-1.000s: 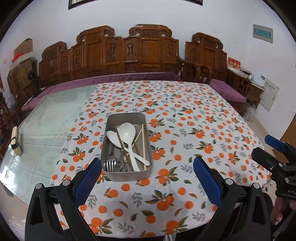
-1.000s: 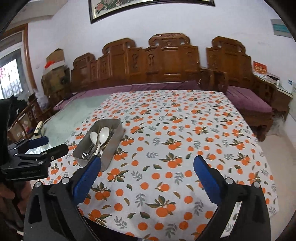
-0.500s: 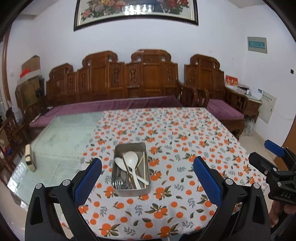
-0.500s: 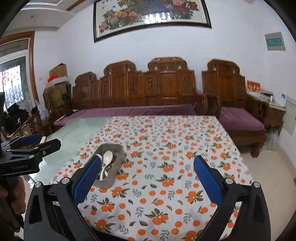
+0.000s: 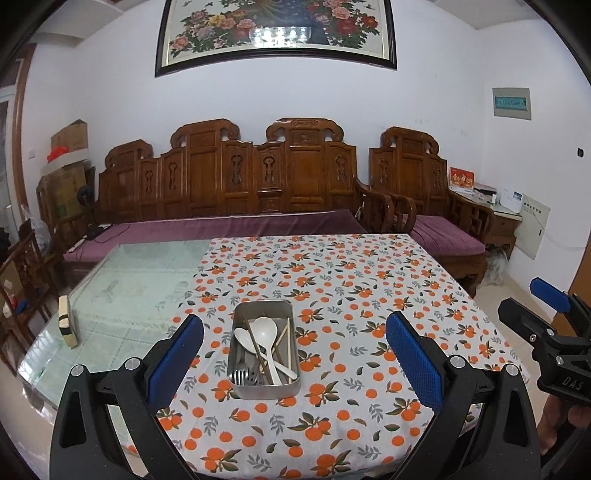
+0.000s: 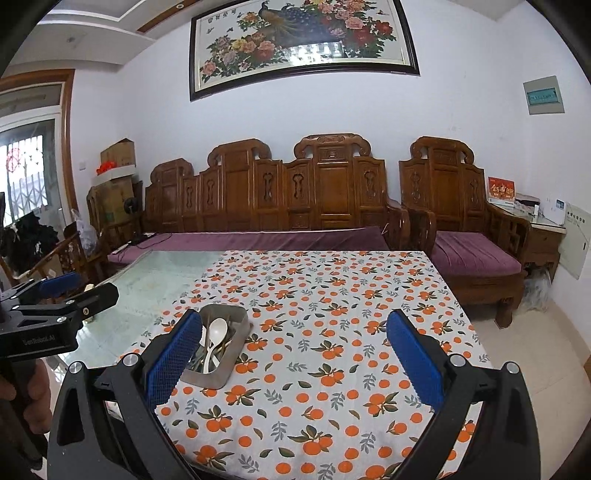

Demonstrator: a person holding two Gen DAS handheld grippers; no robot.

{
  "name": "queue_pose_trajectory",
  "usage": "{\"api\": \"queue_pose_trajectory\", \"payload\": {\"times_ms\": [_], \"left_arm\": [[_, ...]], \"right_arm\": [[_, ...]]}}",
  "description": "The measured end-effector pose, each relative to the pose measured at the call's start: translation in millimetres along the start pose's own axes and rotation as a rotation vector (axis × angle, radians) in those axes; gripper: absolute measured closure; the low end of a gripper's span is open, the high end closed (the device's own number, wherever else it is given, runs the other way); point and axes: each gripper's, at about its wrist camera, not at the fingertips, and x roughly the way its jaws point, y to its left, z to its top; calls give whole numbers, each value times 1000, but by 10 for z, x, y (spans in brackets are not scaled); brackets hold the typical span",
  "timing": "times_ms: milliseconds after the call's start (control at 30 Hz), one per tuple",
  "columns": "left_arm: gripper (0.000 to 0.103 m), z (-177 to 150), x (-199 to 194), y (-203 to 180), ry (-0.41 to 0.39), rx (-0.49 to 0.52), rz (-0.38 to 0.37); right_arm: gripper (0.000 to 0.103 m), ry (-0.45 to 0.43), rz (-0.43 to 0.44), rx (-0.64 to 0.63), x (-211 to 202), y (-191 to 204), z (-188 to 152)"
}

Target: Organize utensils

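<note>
Presently both grippers are held level above the near edge of the table (image 5: pixel 122 273), fingers pointing toward the far wall. The left gripper (image 5: pixel 295 354) is spread wide with nothing between its blue pads (image 5: pixel 177 356); the right gripper (image 6: pixel 295 354) is likewise spread wide and grips nothing.

Across the upper half of each frame a carved wooden sofa (image 5: pixel 258 184) is seen beneath a flower painting (image 5: pixel 277 29). An orange-print tablecloth (image 5: pixel 351 288) covers the right part of the table. A metal tray (image 5: pixel 266 389) sits on the cloth at lower centre of the left view, holding white spoons (image 5: pixel 266 330), chopsticks (image 5: pixel 284 338) and forks (image 5: pixel 240 371).

From the right view, the tray's near left corner is covered by the left pad, and the forks cannot be made out.
</note>
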Motion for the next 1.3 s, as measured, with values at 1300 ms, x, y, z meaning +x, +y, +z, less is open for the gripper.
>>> {"api": "queue_pose_trajectory", "payload": {"times_ms": [1300], "left_arm": [[8, -44, -7, -44, -3, 1, -2]], "right_arm": [[3, 0, -6, 3, 20, -14, 12]]}}
